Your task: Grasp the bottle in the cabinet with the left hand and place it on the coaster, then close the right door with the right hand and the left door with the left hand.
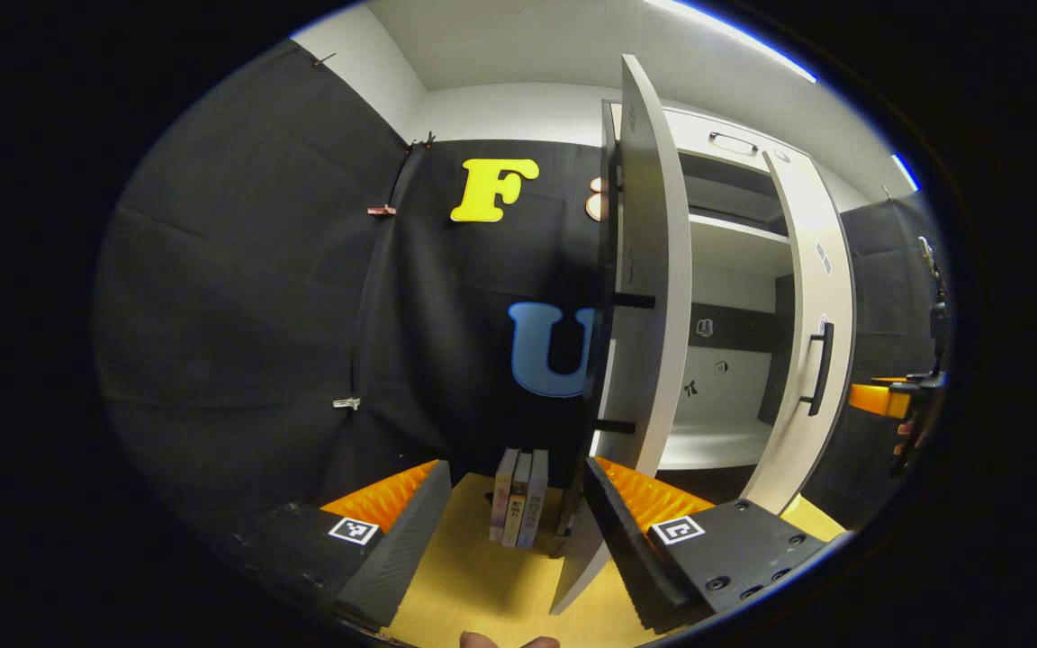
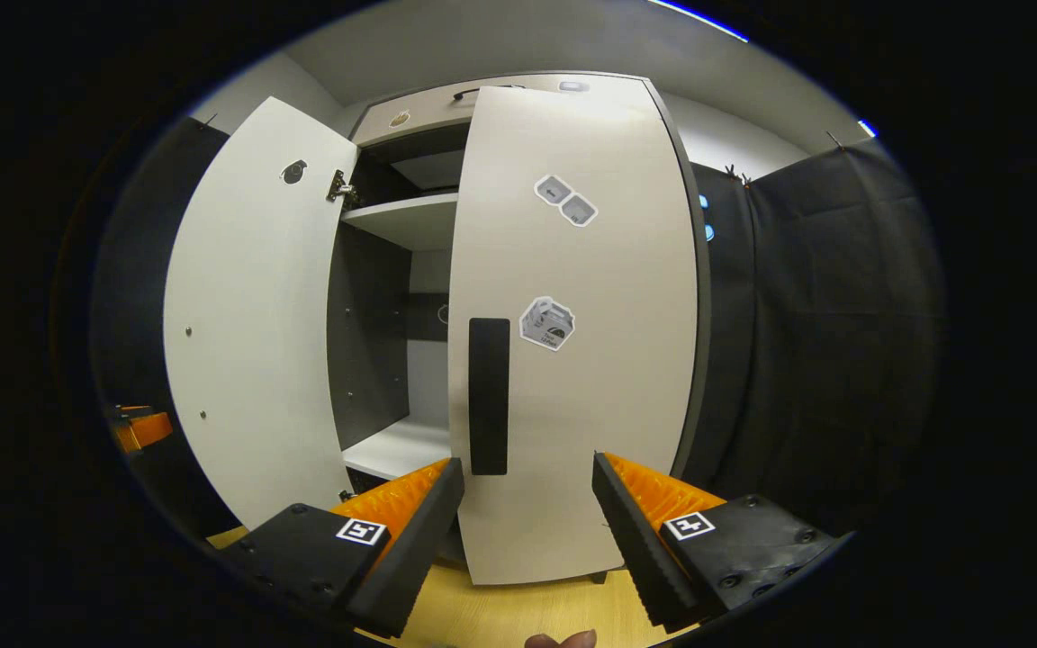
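Right door (image 2: 572, 342) ajar, facing open right hand-held gripper (image 2: 526, 531)

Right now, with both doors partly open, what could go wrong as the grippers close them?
The right gripper sits open against the right door beside its handle; a push could slide off the flat panel. The left door stands edge-on just past the left gripper, so its edge could catch a finger. The books near that door might get knocked.

2 cabinet doors (image 2: 248, 315), 3 books (image 1: 518, 497), 3 stickers (image 2: 547, 323).
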`<state>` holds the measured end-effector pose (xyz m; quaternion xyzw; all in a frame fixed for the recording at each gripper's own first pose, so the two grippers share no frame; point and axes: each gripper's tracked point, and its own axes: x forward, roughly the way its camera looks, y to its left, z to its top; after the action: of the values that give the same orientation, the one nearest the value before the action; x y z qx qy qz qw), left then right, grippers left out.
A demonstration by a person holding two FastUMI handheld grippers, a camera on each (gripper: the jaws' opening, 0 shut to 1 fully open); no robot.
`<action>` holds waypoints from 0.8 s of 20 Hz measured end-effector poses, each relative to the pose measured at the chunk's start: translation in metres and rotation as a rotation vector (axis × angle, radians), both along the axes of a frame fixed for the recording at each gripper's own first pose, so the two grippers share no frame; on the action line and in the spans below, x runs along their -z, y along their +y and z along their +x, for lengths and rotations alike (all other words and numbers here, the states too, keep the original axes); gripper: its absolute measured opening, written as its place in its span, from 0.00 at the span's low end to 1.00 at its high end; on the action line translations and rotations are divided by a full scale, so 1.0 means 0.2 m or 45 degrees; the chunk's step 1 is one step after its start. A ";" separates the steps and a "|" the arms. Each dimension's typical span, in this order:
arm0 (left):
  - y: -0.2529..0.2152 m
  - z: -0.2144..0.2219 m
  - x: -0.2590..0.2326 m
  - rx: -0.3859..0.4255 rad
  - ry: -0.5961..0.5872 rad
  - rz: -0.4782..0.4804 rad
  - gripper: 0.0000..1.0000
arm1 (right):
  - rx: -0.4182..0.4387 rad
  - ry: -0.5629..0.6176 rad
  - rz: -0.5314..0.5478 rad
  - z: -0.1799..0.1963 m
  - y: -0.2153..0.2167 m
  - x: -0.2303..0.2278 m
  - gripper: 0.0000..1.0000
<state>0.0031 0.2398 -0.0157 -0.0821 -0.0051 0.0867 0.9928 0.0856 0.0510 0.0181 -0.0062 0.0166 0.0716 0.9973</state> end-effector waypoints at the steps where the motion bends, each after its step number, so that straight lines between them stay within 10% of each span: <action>1: -0.01 0.03 0.00 0.012 -0.001 0.003 0.94 | 0.010 -0.005 -0.012 -0.02 -0.02 0.00 0.96; 16: -0.23 0.03 0.03 0.038 0.024 -0.053 0.93 | 0.091 0.038 -0.016 -0.18 -0.28 0.03 0.96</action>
<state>0.0091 0.1947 -0.0223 -0.1021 0.0075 0.0728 0.9921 0.0496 -0.0042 0.0116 -0.0110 0.0321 0.0361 0.9988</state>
